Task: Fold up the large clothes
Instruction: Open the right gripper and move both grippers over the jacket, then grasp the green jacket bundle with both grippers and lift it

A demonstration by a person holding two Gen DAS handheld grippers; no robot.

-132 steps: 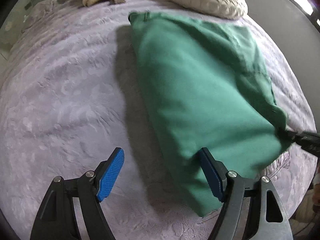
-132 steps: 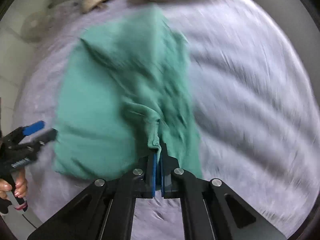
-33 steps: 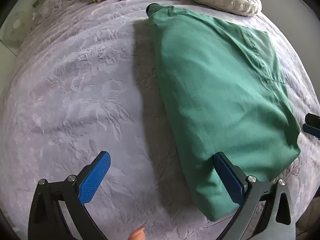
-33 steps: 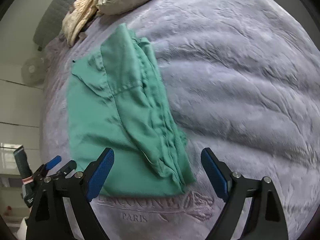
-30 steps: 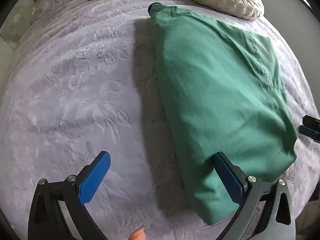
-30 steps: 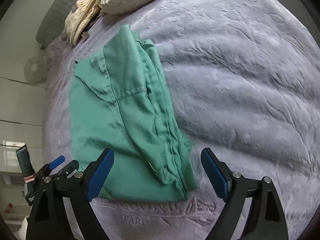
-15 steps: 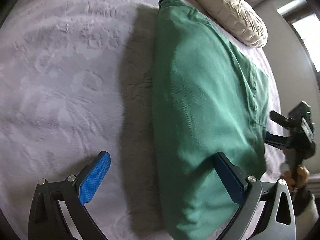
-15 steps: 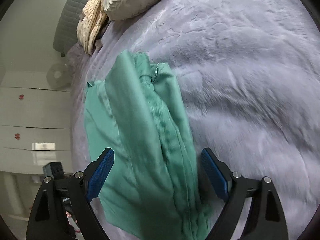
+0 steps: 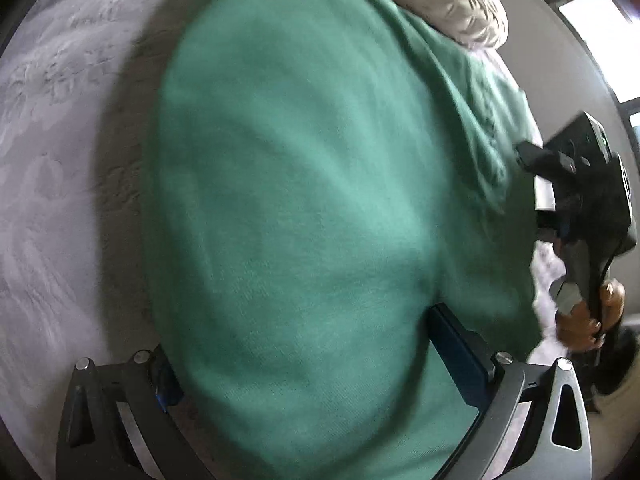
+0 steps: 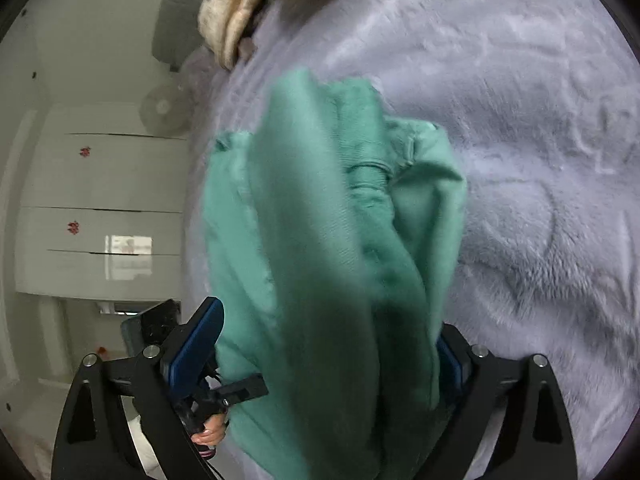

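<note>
I have both claws spread wide around the near edge of the green garment (image 9: 304, 200): left claw (image 9: 320, 352), right claw (image 10: 324, 344). Next I clamp both to fold it toward the far side of the bed (image 10: 540, 160).

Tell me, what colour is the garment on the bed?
Green garment, plain with no pattern; the left wrist view shows it best.

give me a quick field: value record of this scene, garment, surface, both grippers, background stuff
garment: green garment, folded into a thick bundle, blurred by motion
surface: pale lilac plush bedspread
left gripper: open, fingers astride the near end of the bundle
right gripper: open, fabric bunched between its fingers
contact: whether either gripper is pressing the cloth cannot be told
background: cream pillow, beige blanket, white cabinets
</note>
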